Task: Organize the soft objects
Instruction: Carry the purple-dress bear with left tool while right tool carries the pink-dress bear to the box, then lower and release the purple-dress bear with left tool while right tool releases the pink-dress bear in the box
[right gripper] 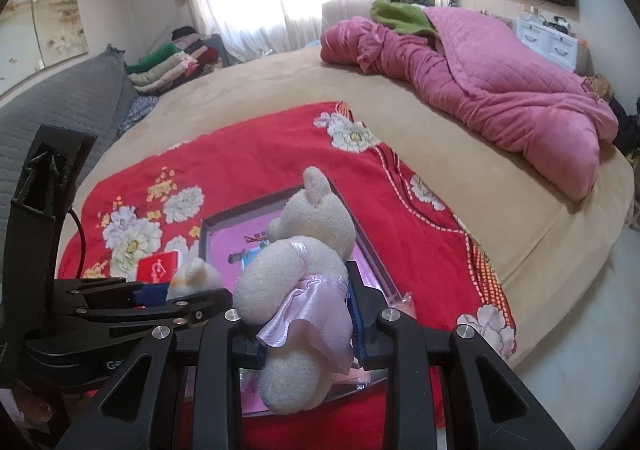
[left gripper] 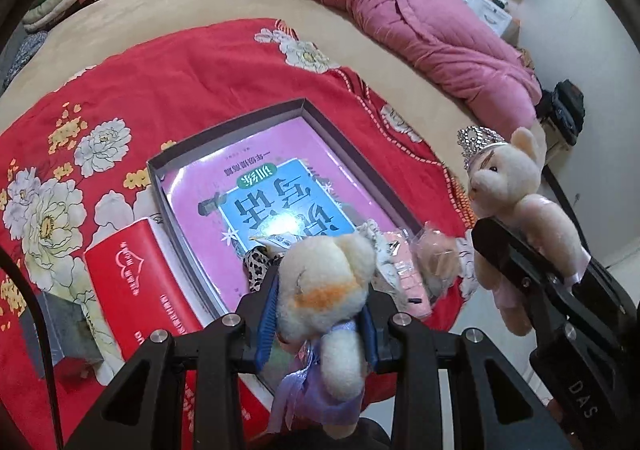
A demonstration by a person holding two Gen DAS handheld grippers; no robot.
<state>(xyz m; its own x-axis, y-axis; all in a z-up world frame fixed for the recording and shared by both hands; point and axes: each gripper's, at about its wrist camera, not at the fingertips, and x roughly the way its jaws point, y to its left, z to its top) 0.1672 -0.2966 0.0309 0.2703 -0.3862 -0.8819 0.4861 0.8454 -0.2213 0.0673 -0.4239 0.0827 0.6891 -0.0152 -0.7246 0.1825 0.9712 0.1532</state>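
Hanging above the box, two plush toys are carried at once, one in each gripper, so that both can be set down in a single visit. The left gripper is clenched around the middle of a white toy with an orange patch; it is held by the waist because the soft body gives there and the blue pads can bite without slipping. A lilac ribbon trails from it below the jaws. The right gripper is likewise closed on a cream bear in a pink skirt, pinched at the skirt so that the head and crown stay free and uncrushed. Both toys are held above the near end of the box, which lies on a red flowered blanket spread over the bed. A pink book lies flat in the box as its floor. At the near corner a few small items are already gathered; they may be a leopard-print cloth and a wrapped packet, though the view there is crowded. A red carton sits just beside the box wall. The toys are probably meant for the open pink area, which is left bare for them.
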